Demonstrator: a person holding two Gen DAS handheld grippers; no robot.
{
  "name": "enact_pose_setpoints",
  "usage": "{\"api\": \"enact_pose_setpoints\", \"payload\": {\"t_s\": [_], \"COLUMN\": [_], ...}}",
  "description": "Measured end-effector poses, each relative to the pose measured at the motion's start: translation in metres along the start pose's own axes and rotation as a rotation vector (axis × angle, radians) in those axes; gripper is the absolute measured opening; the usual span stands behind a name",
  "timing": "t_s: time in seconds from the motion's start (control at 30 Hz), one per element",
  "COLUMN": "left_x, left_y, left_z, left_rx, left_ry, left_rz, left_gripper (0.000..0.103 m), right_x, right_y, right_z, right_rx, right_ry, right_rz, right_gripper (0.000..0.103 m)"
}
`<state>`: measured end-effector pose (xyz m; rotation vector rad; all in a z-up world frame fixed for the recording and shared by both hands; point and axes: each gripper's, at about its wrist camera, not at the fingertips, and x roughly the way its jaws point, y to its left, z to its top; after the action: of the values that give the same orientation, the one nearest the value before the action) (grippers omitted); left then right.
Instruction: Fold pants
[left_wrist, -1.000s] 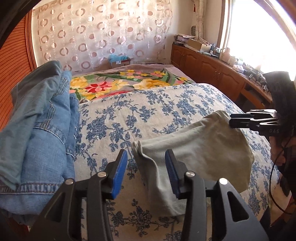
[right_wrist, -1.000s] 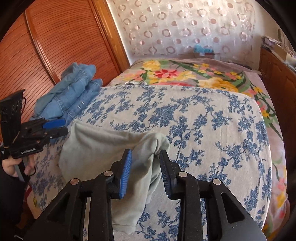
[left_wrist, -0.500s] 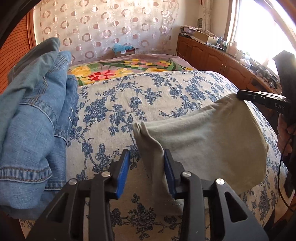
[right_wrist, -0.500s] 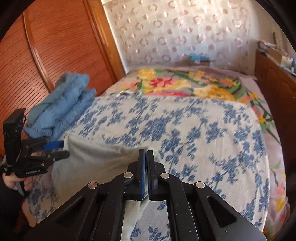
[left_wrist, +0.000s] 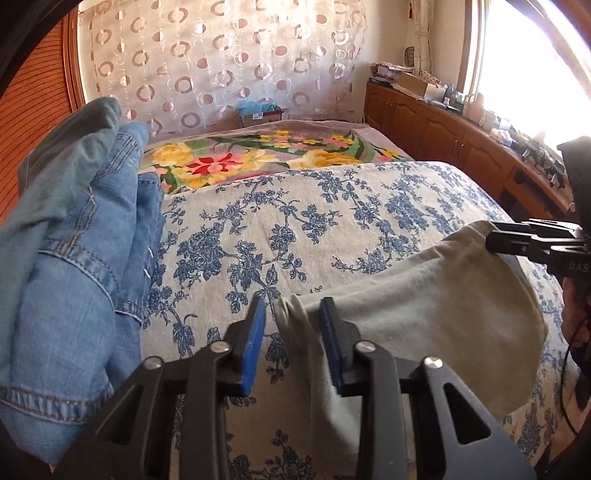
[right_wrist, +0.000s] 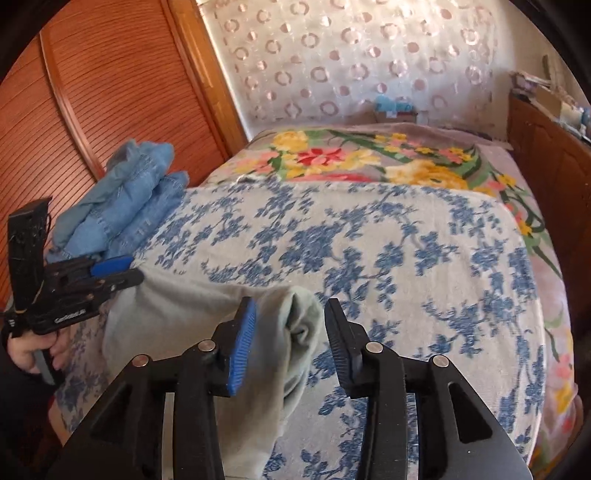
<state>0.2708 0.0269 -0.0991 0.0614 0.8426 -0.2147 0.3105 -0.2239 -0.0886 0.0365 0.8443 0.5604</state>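
Pants: we see the grey-green pants (left_wrist: 424, 306) spread flat across the near part of the bed (left_wrist: 332, 206), on its blue-flowered cover, with one edge hanging over the near side.
Left claw: our left claw (left_wrist: 291, 341) points forward and steeply down over the pants' left corner. Its jaws have just been closing. The bunched corner stands between the blue pads, against the right one, with a gap to the left one, so nothing is pinched.
Right claw: our right claw (right_wrist: 288, 341) tilts down the same way at the opposite corner. Its jaws have just been opening. The rolled corner lies loose between the pads.
Hand: in the right wrist view a hand (right_wrist: 31, 352) grips the left claw's handle at the bed's near edge.
Jeans: blue jeans (left_wrist: 70, 258) lie heaped on the bed's left side.
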Motion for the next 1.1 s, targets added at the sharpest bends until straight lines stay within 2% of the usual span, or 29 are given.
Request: {"api": "enact_pose_setpoints", "payload": {"t_s": [0.03, 0.1, 0.27, 0.4, 0.47, 0.57, 0.7, 1.1], "left_x": [0.002, 0.001, -0.003, -0.005, -0.008, -0.009, -0.007, 0.021], "left_y": [0.001, 0.005, 0.021, 0.027, 0.025, 0.019, 0.008, 0.004], "left_z": [0.0, 0.0, -0.003, -0.005, -0.005, -0.003, 0.0, -0.001], "left_rx": [-0.005, -0.016, -0.044, -0.071, -0.08, -0.073, -0.061, -0.047], "left_ry": [0.004, -0.013, -0.026, -0.017, -0.018, -0.02, -0.016, 0.061], "left_rz": [-0.001, 0.022, 0.115, 0.079, 0.047, 0.012, -0.026, -0.012], "left_gripper": [0.022, 0.008, 0.002, 0.003, 0.008, 0.03, 0.044, 0.046], "right_x": [0.004, 0.015, 0.027, 0.025, 0.022, 0.02, 0.023, 0.035], "right_y": [0.001, 0.001, -0.003, -0.006, -0.006, -0.007, -0.007, -0.013], "right_z": [-0.001, -0.003, -0.01, -0.01, -0.009, -0.007, -0.007, -0.005], "right_rx": [-0.003, -0.002, -0.008, 0.0, -0.001, 0.007, 0.004, -0.003], "right_ry": [0.016, 0.057, 0.092, 0.086, 0.071, 0.062, 0.072, 0.078], "right_rz": [-0.008, -0.02, -0.047, -0.041, -0.032, -0.011, 0.01, 0.006], "right_gripper": [0.039, 0.039, 0.035, 0.035, 0.035, 0.035, 0.035, 0.043]}}
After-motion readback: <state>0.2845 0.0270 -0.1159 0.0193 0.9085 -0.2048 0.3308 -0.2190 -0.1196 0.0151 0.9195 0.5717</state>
